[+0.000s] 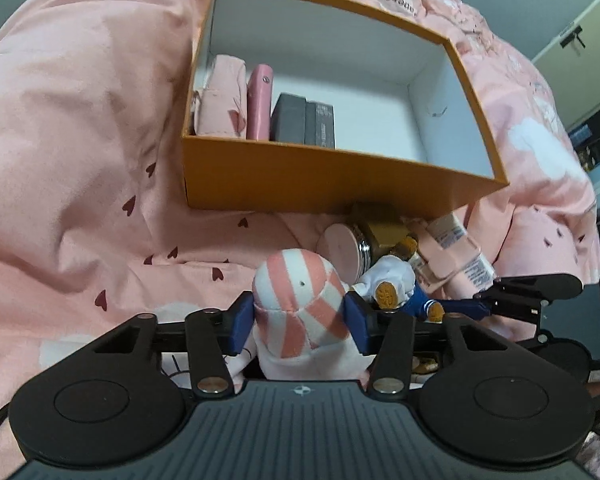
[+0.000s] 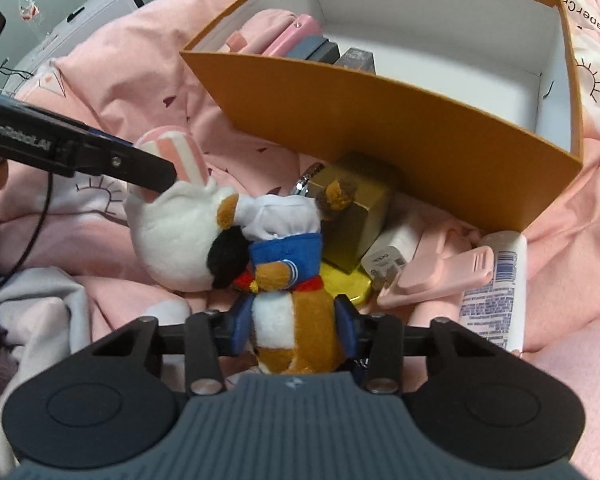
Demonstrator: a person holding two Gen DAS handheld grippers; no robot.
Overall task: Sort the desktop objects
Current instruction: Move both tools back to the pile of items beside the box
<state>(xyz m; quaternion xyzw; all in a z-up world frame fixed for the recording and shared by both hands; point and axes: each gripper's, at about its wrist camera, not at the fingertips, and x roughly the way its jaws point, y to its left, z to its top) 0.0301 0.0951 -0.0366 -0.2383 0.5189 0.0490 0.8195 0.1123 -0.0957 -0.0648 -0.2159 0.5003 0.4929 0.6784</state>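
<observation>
Two toys: both soft, each sits between one gripper's jaws, on the bed in front of the box.
Striped toy (image 1: 300, 304): pink-and-white plush, rounded head, small dark eye. The left gripper (image 1: 300, 316) straddles it; the blue pads touch both flanks with a slight dent in the cloth, so I read it as pinched. Grip sits low on the head, probably because that is the firmest bulge on a squashy body.
Bear toy (image 2: 296, 316): brown-and-white plush, blue jacket, white sleeve, red collar, lying head-down toward the camera. The right gripper (image 2: 294, 322) has it between the pads, which press on the torso. Mid-body hold should keep limbs from dangling unevenly.
Contact: the two toys lie against each other, so lifting one may drag the other. My guess, not seen.
Box (image 1: 284, 184): orange card outside, white inside, open top, stiff straight walls. Likely the sorting target. A pink pouch (image 1: 222, 96), a pink case (image 1: 259, 102) and dark small boxes (image 1: 304, 120) stand on edge along its left end; the rest of the floor is bare.
Clutter near box wall: gold cube box (image 2: 356, 224), glossy; white charger (image 2: 392, 248) with metal prongs; pink clip-like plastic piece (image 2: 440, 276); white tube (image 2: 496, 288) with blue print; round pink-lidded jar (image 1: 342, 248).
Bedding (image 1: 80, 160): pink cotton, heart print, rumpled, so nothing sits flat.
</observation>
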